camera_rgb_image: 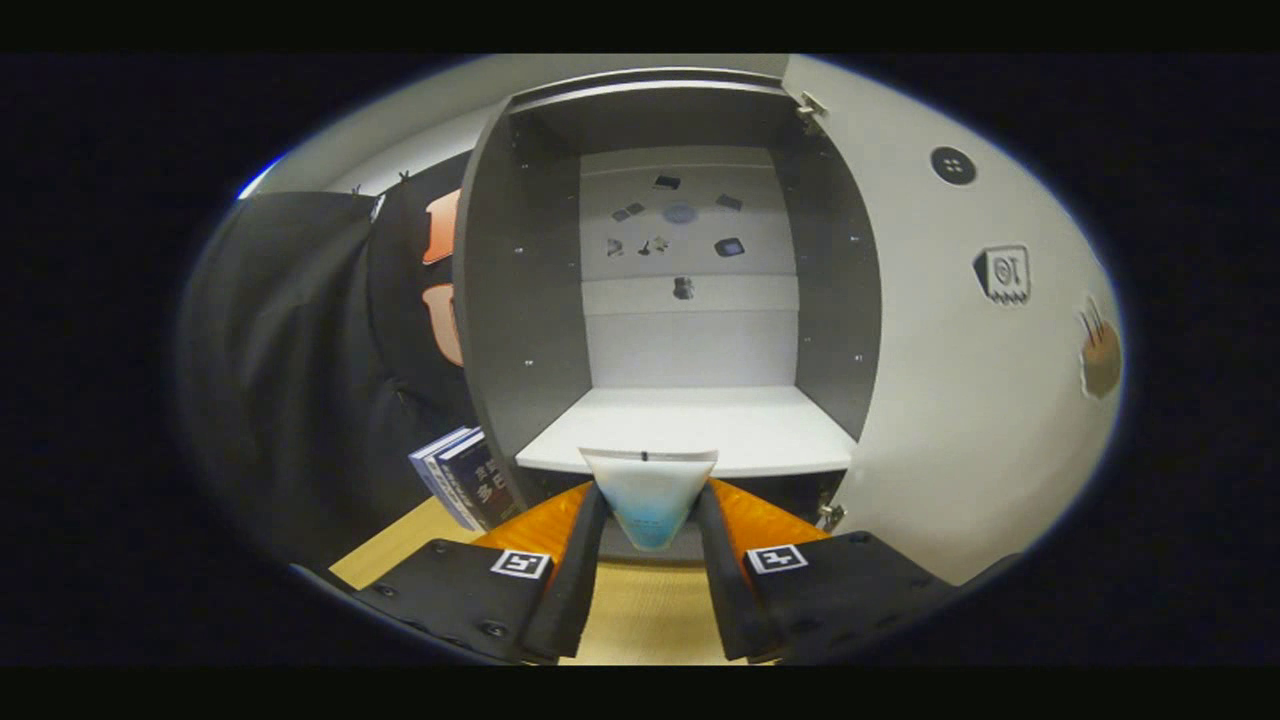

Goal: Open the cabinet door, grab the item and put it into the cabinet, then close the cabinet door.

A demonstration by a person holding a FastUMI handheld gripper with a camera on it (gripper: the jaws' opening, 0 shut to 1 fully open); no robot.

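My gripper [650, 520] is shut on a white pouch with a blue lower part [650, 495], pinched between both fingers and held upright. The pouch's top edge hangs just in front of the white shelf [690, 425] of the open cabinet [520, 300]. The cabinet has dark grey side walls and a white back panel with several small stickers [680, 215]. Its door [960, 380] is swung wide open to the right of the fingers, white inner face toward me, hinges showing at top and bottom.
A few blue books [465, 490] lean against the cabinet's left side on the wooden tabletop [640, 620]. Black cloth hangs beyond them on the left. Stickers dot the open door's face.
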